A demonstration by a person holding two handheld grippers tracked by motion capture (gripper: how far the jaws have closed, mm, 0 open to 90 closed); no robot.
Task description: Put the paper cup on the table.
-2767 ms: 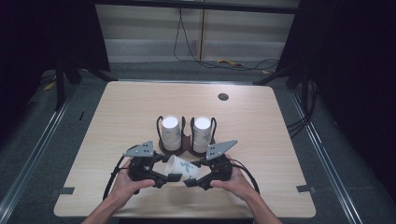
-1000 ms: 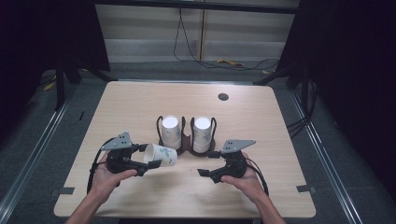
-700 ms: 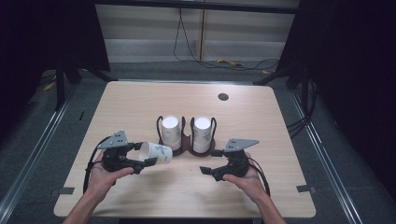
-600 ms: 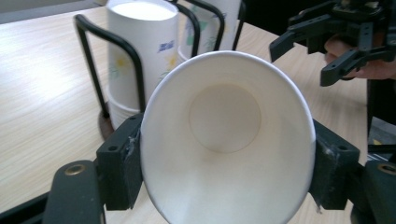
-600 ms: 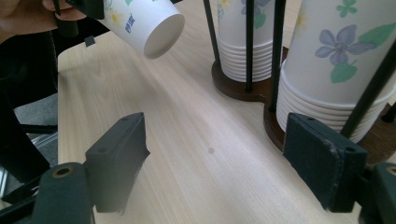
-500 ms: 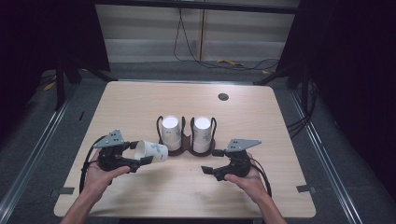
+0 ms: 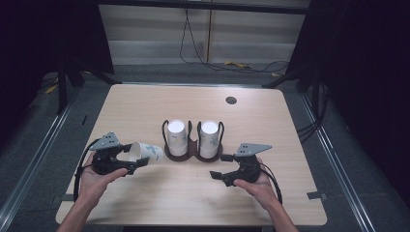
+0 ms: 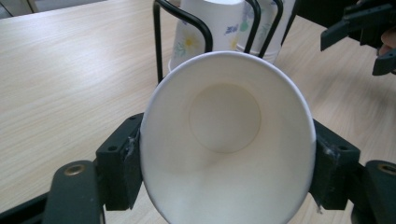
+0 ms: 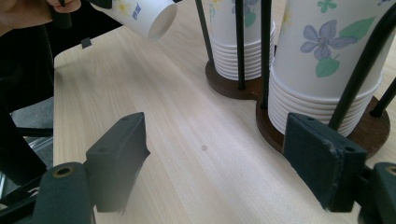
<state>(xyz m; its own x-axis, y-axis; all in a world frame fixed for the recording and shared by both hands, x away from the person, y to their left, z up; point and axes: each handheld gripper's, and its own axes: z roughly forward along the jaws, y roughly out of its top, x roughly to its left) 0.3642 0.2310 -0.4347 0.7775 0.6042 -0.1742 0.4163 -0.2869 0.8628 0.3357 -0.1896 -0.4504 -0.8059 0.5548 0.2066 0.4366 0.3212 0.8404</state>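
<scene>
The left claw point(image 7: 137, 162) is squeezing a paper cup point(image 7: 144, 153) between its two jaws, holding it on its side above the left part of the worktop point(image 7: 203, 203), just left of the cup rack point(image 7: 193, 153). The cup is lying with its mouth toward the person's left hand point(image 7: 95, 180) and its base pointing at the rack. It is white with small blue and green flower prints on the outside. In the left gripper view the paper cup point(image 8: 227, 140) is showing a plain white inside and a round bottom, and its rim is being pressed into an oval by the jaws at either side.

The right claw point(image 7: 217, 176) is standing open with nothing between its jaws, low over the worktop right of centre, near the front of the rack. The rack is a dark wooden base with black wire uprights, and it is carrying two stacks of upside-down cups: the left stack point(image 7: 177, 137) and the right stack point(image 7: 209, 139), both with the same flower print. In the right gripper view the right stack point(image 9: 327, 70) is sitting just beyond the right-hand jaw.
</scene>
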